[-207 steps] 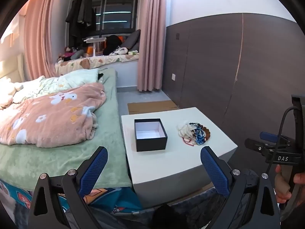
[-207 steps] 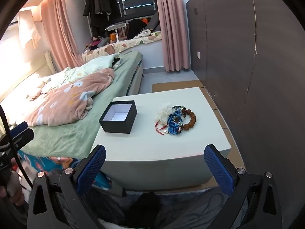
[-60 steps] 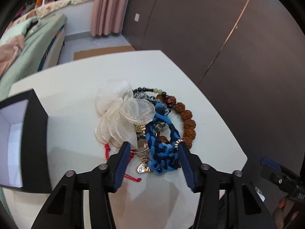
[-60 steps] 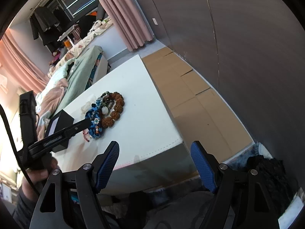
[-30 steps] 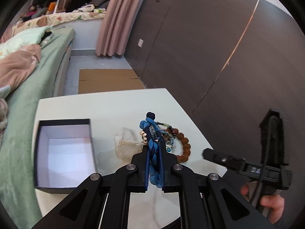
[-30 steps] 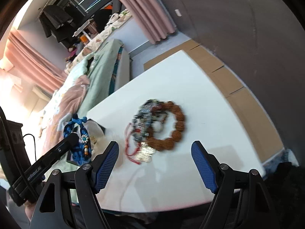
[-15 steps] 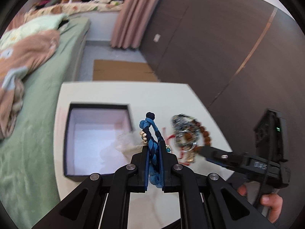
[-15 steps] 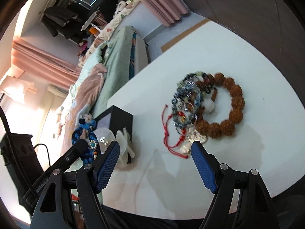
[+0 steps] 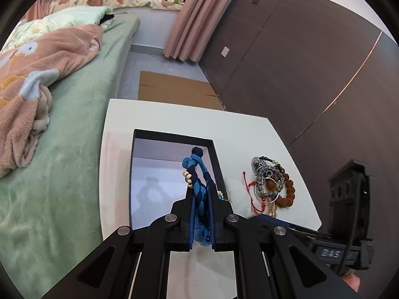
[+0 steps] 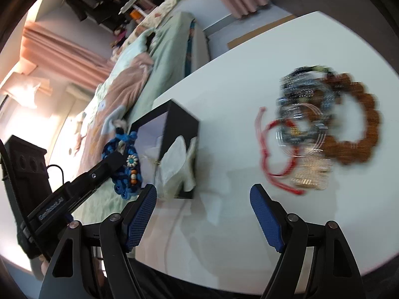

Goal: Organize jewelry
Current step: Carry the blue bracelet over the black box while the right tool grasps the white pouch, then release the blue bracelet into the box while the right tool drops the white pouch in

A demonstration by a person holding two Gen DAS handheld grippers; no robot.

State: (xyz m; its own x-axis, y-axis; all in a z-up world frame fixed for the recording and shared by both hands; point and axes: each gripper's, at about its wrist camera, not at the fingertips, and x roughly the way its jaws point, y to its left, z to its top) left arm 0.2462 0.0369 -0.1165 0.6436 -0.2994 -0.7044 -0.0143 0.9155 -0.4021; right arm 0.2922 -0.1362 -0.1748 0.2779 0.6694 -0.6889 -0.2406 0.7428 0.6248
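My left gripper [image 9: 201, 194] is shut on a blue braided bracelet [image 9: 197, 174] and holds it above the open black box [image 9: 172, 139] with a white inside. The same bracelet [image 10: 124, 164] shows in the right wrist view, beside the box [image 10: 182, 124]. A white gauzy pouch [image 10: 179, 164] hangs at the box's near side. The jewelry pile [image 9: 269, 186] lies on the white table [image 9: 174, 114] right of the box: brown bead bracelet [image 10: 359, 134], red cord [image 10: 271, 154], dark beads. My right gripper [image 10: 203, 214] is open and empty, low over the table before the pile.
A bed with a green sheet and a pink blanket [image 9: 37, 57] runs along the table's left side. A dark wall panel [image 9: 299, 62] stands to the right. Flat cardboard [image 9: 174, 89] lies on the floor beyond the table.
My left gripper has carried the blue bracelet left, from beside the box to over its opening. My right gripper has come lower and closer to the jewelry pile.
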